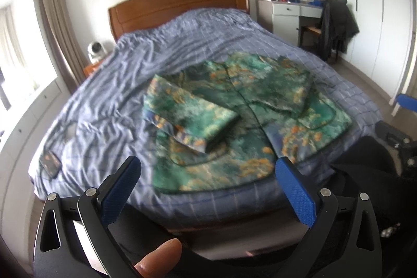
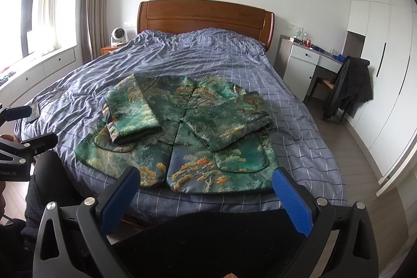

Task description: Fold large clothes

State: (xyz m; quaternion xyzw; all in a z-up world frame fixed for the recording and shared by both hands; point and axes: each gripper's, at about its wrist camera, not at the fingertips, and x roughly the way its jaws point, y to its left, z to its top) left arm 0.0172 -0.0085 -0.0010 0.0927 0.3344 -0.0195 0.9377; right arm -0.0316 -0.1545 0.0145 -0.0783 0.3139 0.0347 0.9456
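A green jacket with orange and blue print [image 1: 234, 116] lies flat on the bed, front up, both sleeves folded in across its chest; it also shows in the right wrist view [image 2: 187, 132]. My left gripper [image 1: 208, 168] is open and empty, held back from the bed's foot, above the jacket's hem. My right gripper [image 2: 206, 181] is open and empty, also short of the hem. The left gripper's body [image 2: 23, 145] shows at the left edge of the right wrist view.
The bed [image 2: 234, 64] has a blue checked cover and a wooden headboard [image 2: 206, 17]. A phone [image 1: 49, 163] lies on the bed's left corner. A white desk [image 2: 310, 61] and a chair with a dark coat [image 2: 349, 87] stand at right. My dark-clothed legs [image 2: 208, 239] are below.
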